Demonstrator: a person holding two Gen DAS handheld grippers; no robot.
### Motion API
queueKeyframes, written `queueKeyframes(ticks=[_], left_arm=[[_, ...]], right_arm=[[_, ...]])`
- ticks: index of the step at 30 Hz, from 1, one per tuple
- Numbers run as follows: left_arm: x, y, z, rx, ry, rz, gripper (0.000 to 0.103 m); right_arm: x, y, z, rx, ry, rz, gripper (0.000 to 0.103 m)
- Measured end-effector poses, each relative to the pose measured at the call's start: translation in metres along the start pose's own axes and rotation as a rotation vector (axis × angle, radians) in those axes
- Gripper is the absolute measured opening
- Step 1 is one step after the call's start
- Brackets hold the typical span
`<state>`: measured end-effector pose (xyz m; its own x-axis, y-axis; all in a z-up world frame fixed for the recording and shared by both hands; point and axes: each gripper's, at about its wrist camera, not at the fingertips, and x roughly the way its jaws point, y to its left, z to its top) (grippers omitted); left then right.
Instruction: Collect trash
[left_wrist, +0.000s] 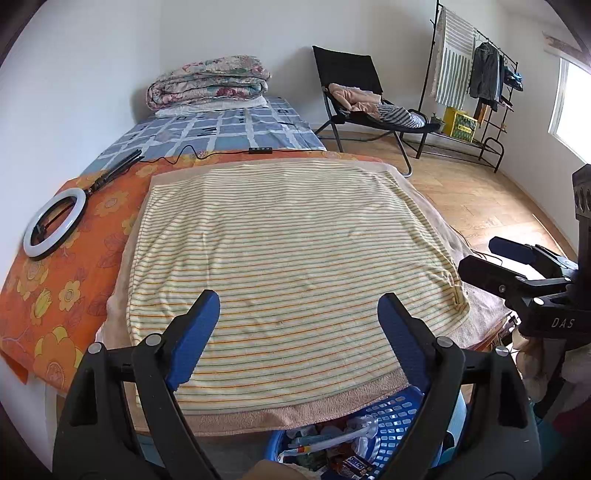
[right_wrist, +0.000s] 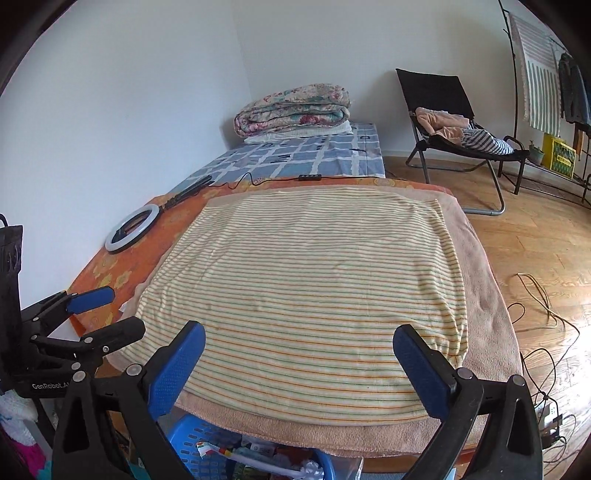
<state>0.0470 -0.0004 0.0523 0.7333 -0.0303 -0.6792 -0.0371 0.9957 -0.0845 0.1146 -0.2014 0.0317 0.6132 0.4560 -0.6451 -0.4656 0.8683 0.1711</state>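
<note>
1. The left gripper (left_wrist: 297, 317) hangs over the near edge of the bench, its blue-padded jaws spread wide with nothing between them.
2. The right gripper (right_wrist: 299, 352) hovers beside it at much the same height, jaws likewise wide apart and holding nothing.
3. Each gripper shows at the edge of the other's view; the two are apart, not touching.
4. Below them, tucked against the near edge of the bench, stands a blue basket (left_wrist: 393, 413) with lattice walls.
5. The trash (left_wrist: 347, 450) lies inside that basket: wrappers, a white tube-like piece and a brown candy-bar wrapper; the rest is too jumbled to name.
6. A striped towel (left_wrist: 288, 258) is spread flat over the bench, on top of a peach towel (right_wrist: 487, 317) that shows around its edges.
7. To the left, on an orange flowered cloth (left_wrist: 66, 295), lies a ring light (left_wrist: 55, 221), its cable trailing along the far side.
8. Beyond are a bed (left_wrist: 221, 133) with a folded quilt (left_wrist: 210, 81), and a black folding chair (left_wrist: 351, 85) with clothes on it.
</note>
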Motion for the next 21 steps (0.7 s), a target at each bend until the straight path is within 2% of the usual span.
queueKeyframes(ticks=[9, 13, 21], left_arm=[[0.009, 0.002, 0.014, -0.005, -0.033, -0.005, 0.093], [0.012, 0.007, 0.015, -0.029, -0.041, -0.001, 0.1], [0.018, 0.012, 0.014, -0.049, -0.027, 0.011, 0.1]], right_arm=[[0.02, -0.009, 0.015, -0.001, -0.024, 0.016, 0.103], [0.029, -0.012, 0.016, 0.019, -0.015, 0.04, 0.103], [0.034, -0.017, 0.02, 0.032, -0.027, 0.039, 0.103]])
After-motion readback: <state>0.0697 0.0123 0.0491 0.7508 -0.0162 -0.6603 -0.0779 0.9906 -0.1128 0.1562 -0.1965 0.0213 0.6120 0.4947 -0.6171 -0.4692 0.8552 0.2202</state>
